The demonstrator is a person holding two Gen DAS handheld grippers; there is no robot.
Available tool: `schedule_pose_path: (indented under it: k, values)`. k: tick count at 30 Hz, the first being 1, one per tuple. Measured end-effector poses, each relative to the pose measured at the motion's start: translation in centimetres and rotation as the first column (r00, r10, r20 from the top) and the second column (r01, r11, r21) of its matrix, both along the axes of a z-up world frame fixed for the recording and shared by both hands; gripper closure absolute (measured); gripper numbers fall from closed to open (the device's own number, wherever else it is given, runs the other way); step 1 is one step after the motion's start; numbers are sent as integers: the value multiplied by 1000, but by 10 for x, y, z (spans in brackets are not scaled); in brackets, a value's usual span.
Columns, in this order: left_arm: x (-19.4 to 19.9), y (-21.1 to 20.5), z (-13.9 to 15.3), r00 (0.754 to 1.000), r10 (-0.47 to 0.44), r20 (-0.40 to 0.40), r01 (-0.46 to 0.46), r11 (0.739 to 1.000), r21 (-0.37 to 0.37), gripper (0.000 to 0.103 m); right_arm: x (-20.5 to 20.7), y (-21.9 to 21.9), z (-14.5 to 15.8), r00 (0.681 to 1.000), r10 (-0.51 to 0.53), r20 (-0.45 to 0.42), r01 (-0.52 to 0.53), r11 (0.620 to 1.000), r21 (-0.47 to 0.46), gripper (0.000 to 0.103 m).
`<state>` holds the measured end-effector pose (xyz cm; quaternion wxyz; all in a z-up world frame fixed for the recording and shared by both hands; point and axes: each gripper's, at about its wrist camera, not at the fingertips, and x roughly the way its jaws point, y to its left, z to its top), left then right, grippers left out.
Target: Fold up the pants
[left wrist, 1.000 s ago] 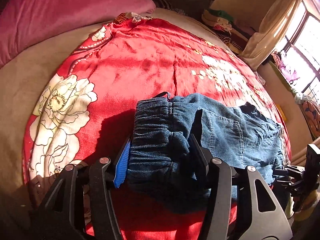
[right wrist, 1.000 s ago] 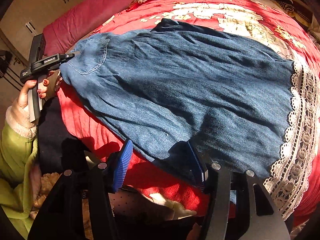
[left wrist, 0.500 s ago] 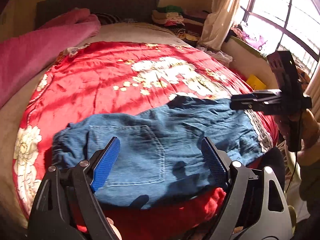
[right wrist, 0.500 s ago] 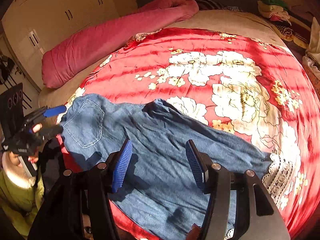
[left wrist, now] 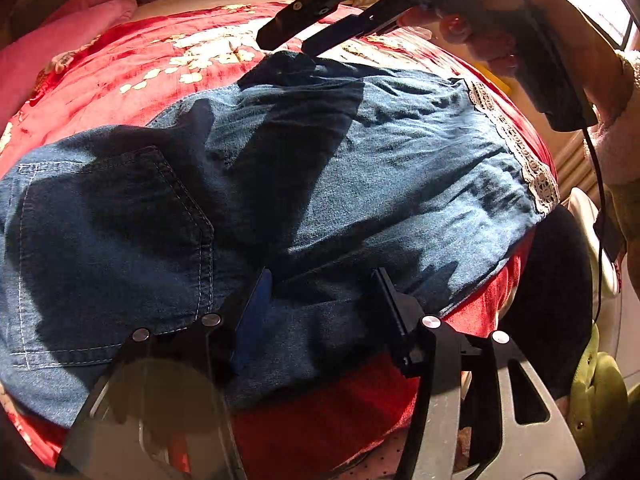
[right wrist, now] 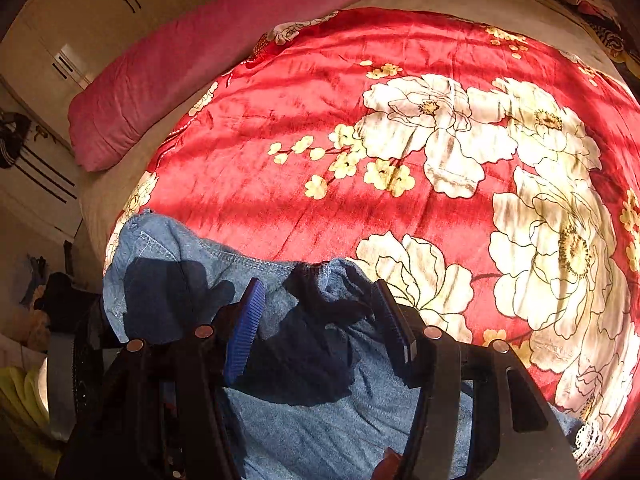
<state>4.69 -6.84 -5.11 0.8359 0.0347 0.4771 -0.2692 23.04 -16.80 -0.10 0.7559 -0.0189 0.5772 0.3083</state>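
Blue denim pants (left wrist: 360, 168) with a white lace hem (left wrist: 520, 148) lie flat on the red flowered bedspread (left wrist: 160, 60), back pocket (left wrist: 108, 248) at the left. My left gripper (left wrist: 324, 292) is open, low over the pants' near edge, nothing between its jaws. My right gripper (left wrist: 304, 44) shows at the top of the left wrist view, above the dark crotch corner of the pants. In the right wrist view the right gripper (right wrist: 320, 304) is open over that bunched corner (right wrist: 320, 312) at the far edge of the pants (right wrist: 340, 420).
A pink rolled quilt (right wrist: 208, 52) lies along the far left side of the bed. Cream wardrobe doors (right wrist: 80, 40) stand behind it. The bedspread (right wrist: 400, 140) stretches beyond the pants. The window is at the upper right of the left wrist view.
Both grippers let go of the pants and drew back. The left has come down close over the near edge; the right has moved across to the far crotch corner.
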Motion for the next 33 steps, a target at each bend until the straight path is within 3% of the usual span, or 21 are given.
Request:
schedule_pose_path:
  k: [2, 3, 6, 10, 13, 15, 18, 20, 22, 23, 26, 29, 33]
  values:
    - [0, 1, 1, 1000, -2, 1, 2, 1000, -9, 59, 7, 6, -12, 999, 10, -46, -10, 1000, 15, 69]
    - [0, 1, 1, 1000, -4, 2, 4, 1000, -11, 59, 10, 8, -15, 999, 6, -40, -5, 1000, 13, 101]
    - [0, 2, 2, 1000, -2, 4, 2, 1000, -20, 59, 22, 5, -13, 998, -64, 7, 64, 997, 42, 101]
    - [1, 2, 2, 1000, 0, 2, 0, 1000, -25, 59, 29, 13, -41, 998, -57, 9, 58, 998, -35, 101]
    - [1, 2, 0, 1000, 0, 2, 0, 1000, -24, 59, 31, 3, -41, 994, -101, 29, 101, 995, 7, 96]
    - [0, 1, 1, 1000, 0, 3, 0, 1000, -20, 59, 30, -17, -23, 983, -159, 89, 157, 987, 36, 87]
    - [-1, 0, 3, 1000, 4, 3, -4, 1000, -21, 59, 17, -55, 8, 971, -207, 123, 194, 975, 110, 85]
    - [-1, 1, 9, 1000, 5, 1, -5, 1000, -25, 57, 1, -85, 28, 957, -235, 167, 217, 969, 120, 75]
    - [-1, 2, 21, 1000, 3, 11, -3, 999, -37, 50, -18, -119, 43, 941, -276, 195, 253, 958, 136, 59]
    - [0, 3, 29, 1000, 6, 27, -5, 999, -46, 48, -28, -136, 48, 932, -301, 204, 277, 951, 138, 58]
    - [9, 3, 55, 998, 16, 61, -11, 997, -81, 41, -57, -184, 52, 903, -372, 216, 354, 928, 117, 55]
    - [31, -6, 74, 993, 37, 108, -30, 998, -60, 38, -80, -221, 47, 874, -427, 234, 421, 904, 78, 52]
    - [72, -21, 81, 995, 54, 79, -48, 996, -73, 35, -100, -259, 32, 844, -496, 206, 488, 868, 93, 49]
